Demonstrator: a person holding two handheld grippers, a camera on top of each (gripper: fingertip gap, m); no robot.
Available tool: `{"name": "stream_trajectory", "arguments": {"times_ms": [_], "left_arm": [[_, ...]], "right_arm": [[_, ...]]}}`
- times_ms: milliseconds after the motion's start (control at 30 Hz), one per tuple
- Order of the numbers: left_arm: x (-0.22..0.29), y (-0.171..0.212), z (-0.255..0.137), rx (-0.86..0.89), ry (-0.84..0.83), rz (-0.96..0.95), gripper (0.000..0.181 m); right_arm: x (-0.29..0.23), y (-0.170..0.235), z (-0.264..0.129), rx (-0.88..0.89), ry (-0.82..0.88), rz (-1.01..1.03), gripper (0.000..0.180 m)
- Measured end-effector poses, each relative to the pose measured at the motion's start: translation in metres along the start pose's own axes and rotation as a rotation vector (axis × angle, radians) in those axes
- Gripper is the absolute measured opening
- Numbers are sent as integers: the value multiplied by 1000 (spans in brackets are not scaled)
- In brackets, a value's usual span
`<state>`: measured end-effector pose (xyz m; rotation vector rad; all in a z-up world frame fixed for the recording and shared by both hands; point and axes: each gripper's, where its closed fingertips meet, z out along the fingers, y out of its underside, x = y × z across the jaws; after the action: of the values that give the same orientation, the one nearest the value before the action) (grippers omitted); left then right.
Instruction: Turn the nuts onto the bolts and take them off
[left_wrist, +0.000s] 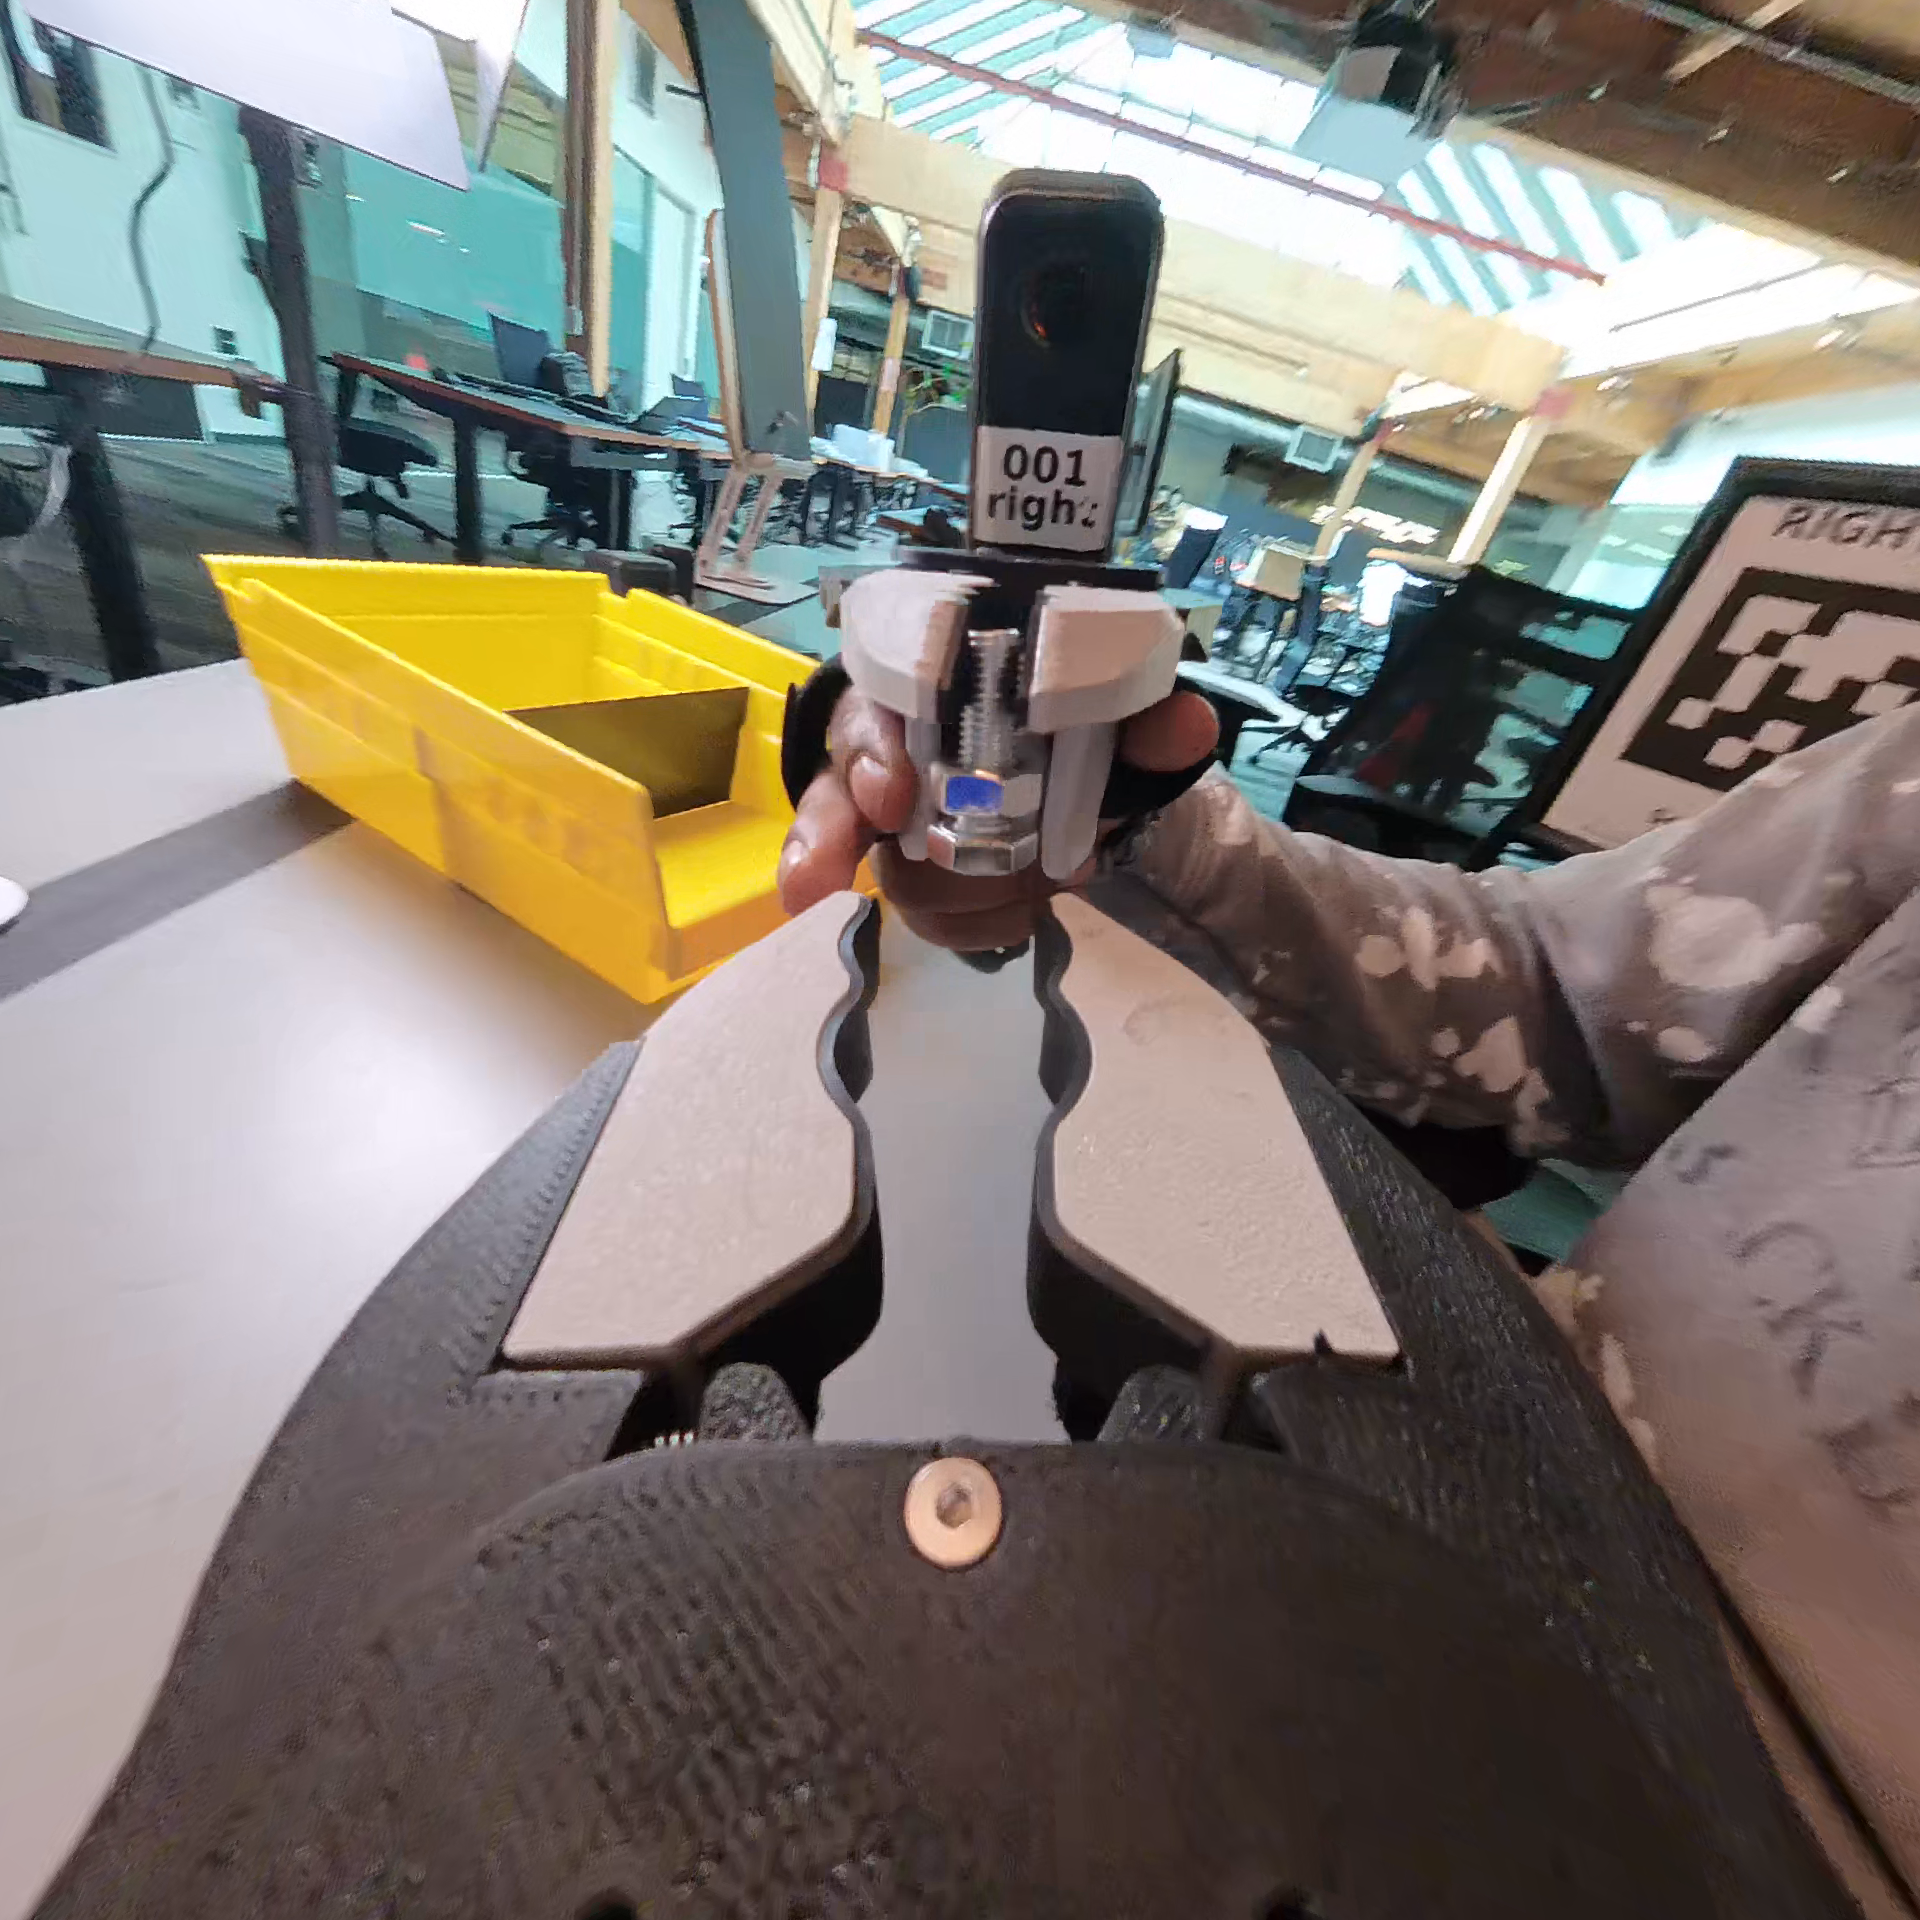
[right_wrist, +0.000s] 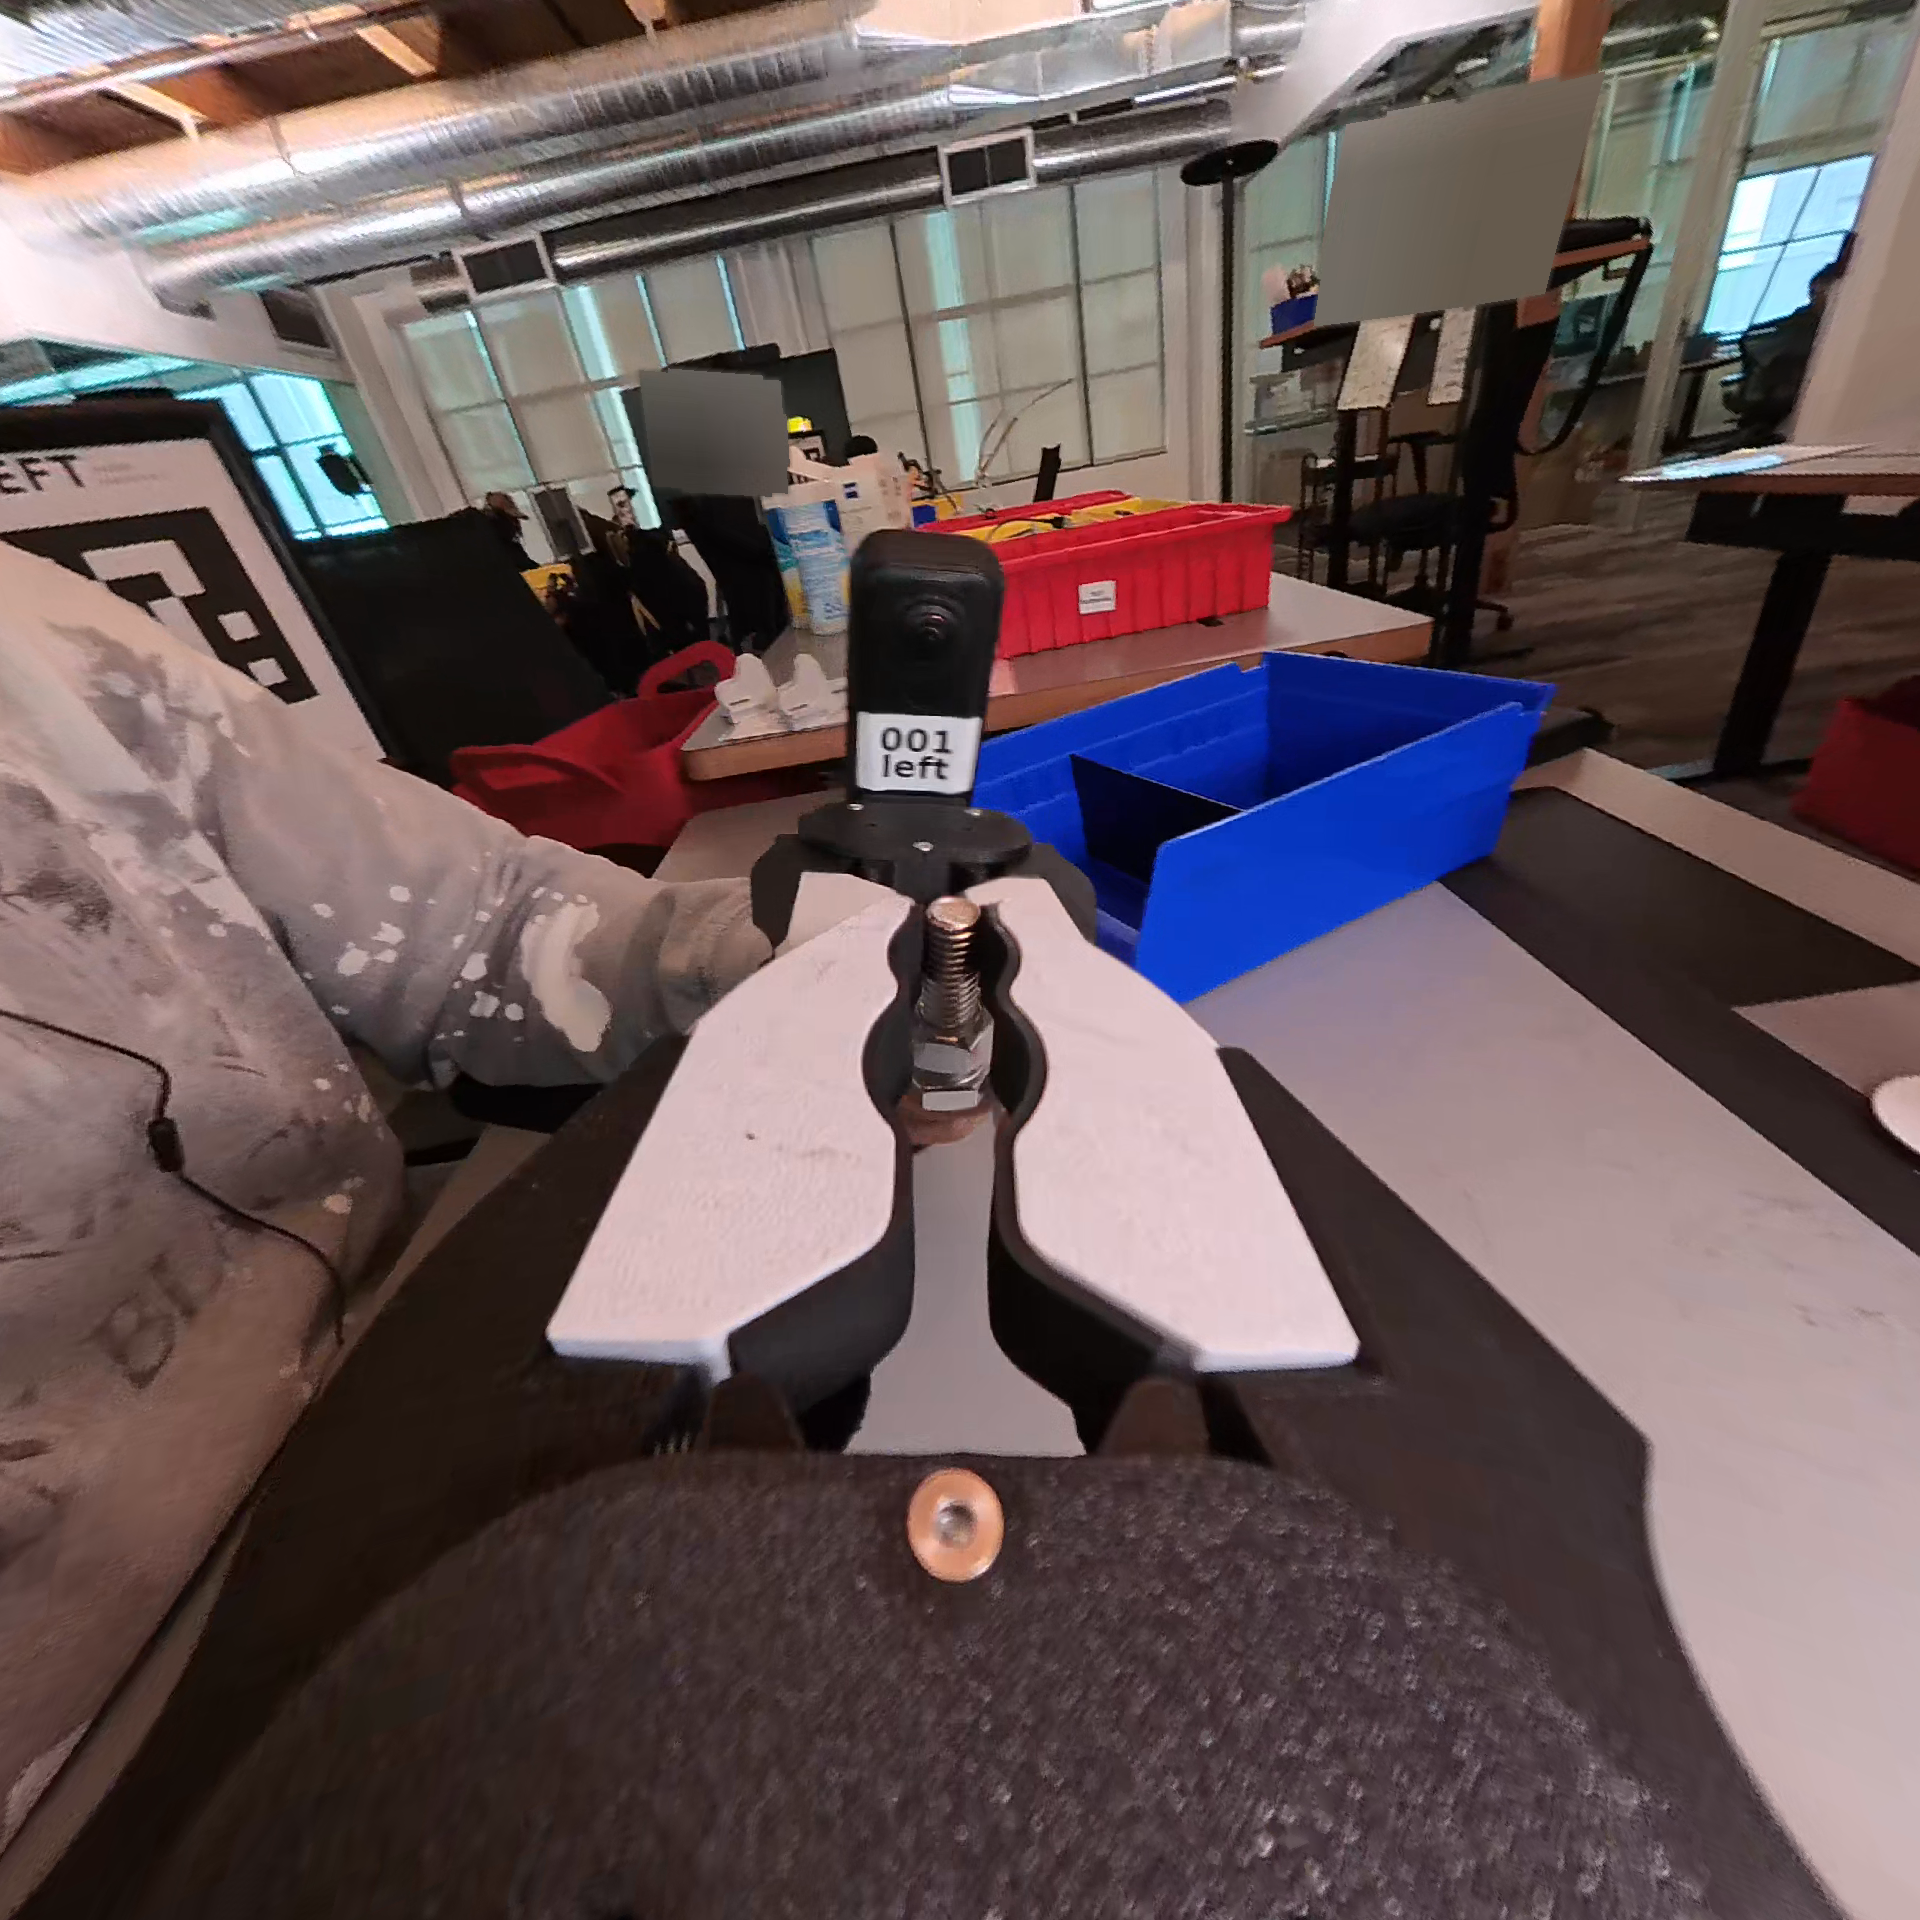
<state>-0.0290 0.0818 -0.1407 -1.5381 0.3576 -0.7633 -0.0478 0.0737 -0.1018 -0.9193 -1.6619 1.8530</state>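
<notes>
Right tool (right_wrist: 951, 961) hides bolt (right_wrist: 948, 977) head; left tool (left_wrist: 951, 940) empty.

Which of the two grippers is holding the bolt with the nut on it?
The right gripper: its fingers are closed on the bolt, which carries the nut. The left gripper is open, with nothing between its fingers.

The bolt (right_wrist: 948, 971) is silver, its nut (left_wrist: 977, 798) silver with a blue glint. Both grippers show pale grey jaws on black textured bodies. One bin (left_wrist: 499, 748) is yellow, another (right_wrist: 1299, 790) blue (each with a dark divider). The sleeve (left_wrist: 1475, 966) is grey, splattered white. The surface (right_wrist: 1455, 1143) is grey with black bands.
</notes>
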Motion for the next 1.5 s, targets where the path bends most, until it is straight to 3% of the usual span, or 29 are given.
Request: {"name": "stream_trajectory", "arguments": {"times_ms": [200, 667, 833, 1000, 1067, 1267, 1300, 1367, 1500], "left_arm": [[31, -4, 2, 19, 204, -77, 22], [44, -3, 4, 38, 286, -127, 18], [19, -14, -1, 106, 95, -45, 18], [-33, -30, -27, 185, -304, 98, 18], [-40, -33, -33, 196, -379, 127, 18], [-32, -33, -27, 202, -377, 163, 18], [-31, -33, -26, 202, -361, 152, 18], [-27, -41, -31, 258, -325, 123, 18], [-27, -45, -32, 265, -323, 130, 18]], "right_arm": [[-27, 1, 2, 17, -163, 14, 9], [-42, -1, 1, 51, -253, 18, 9], [-16, -8, 1, 67, -65, -11, 13], [27, -19, -8, 88, 266, -68, 25], [32, -14, 0, 82, 327, -63, 30], [33, -3, 22, 66, 361, -49, 34], [31, -4, 20, 72, 327, -38, 31], [38, -11, 6, 113, 362, -43, 3], [41, -17, -6, 107, 380, -53, 16]]}}
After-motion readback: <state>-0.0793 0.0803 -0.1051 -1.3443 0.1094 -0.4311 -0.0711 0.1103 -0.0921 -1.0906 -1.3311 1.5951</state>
